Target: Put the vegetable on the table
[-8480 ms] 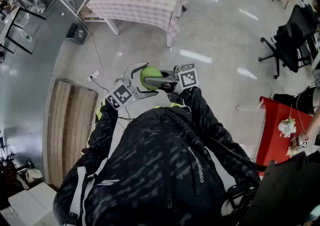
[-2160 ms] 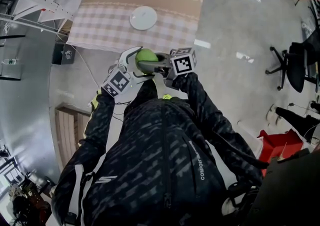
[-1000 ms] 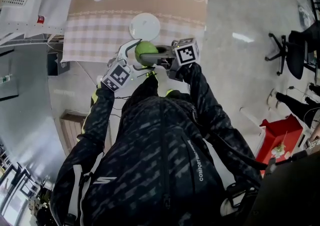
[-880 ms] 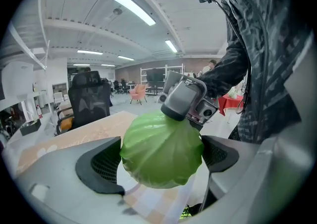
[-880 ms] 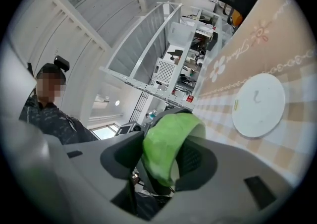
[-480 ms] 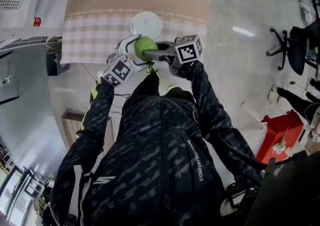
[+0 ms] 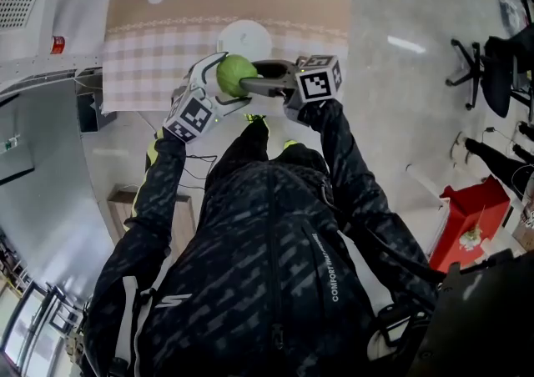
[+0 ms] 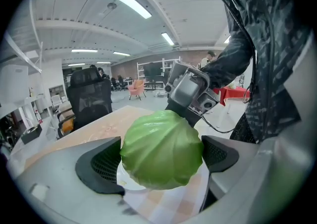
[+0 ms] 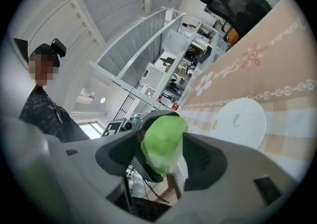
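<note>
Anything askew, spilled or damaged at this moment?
Nothing stands out. The cabbage looks whole, clamped in the left gripper over the white plate on the table. The right gripper has just been opening its fingers, the cabbage between them.

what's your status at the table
Left gripper shut on cabbage. Right gripper jaws just opened wider, cabbage between them. Cabbage in the air over white plate at table edge. Only the plate below.
</note>
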`<state>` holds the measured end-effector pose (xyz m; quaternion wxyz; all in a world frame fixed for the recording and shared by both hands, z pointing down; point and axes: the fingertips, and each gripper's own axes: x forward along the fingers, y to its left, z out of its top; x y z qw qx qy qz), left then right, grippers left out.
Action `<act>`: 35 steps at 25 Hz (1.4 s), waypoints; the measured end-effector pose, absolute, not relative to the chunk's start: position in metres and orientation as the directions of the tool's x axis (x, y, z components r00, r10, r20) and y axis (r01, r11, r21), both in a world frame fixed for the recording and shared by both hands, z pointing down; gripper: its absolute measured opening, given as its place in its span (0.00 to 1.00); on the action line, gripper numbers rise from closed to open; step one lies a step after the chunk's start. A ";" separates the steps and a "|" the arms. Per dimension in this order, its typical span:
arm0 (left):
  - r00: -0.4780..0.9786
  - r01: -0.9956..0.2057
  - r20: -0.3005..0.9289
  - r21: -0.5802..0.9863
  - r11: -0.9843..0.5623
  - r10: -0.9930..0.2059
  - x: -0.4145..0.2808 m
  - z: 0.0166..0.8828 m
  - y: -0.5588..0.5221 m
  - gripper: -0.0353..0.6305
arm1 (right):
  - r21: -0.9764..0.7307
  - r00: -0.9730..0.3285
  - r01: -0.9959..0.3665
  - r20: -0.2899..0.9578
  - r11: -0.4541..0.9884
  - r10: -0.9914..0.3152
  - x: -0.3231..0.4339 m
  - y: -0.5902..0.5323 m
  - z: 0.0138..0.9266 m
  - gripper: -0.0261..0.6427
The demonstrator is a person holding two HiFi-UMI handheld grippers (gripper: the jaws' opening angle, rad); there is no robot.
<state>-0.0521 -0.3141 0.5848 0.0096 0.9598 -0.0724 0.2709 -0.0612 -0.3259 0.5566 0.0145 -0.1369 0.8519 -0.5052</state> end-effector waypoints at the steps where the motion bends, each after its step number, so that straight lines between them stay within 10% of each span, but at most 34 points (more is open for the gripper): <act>1: 0.842 -0.149 0.522 -0.019 -0.989 -0.137 -0.055 0.587 -0.317 0.79 | -0.866 -0.958 -0.222 0.109 0.447 -0.263 -0.060 -0.330 0.557 0.42; 35: 0.705 -0.010 0.707 -0.070 -0.997 -0.057 -0.046 0.663 -0.376 0.79 | -0.833 -0.891 -0.410 0.278 0.372 -0.359 -0.045 -0.389 0.625 0.36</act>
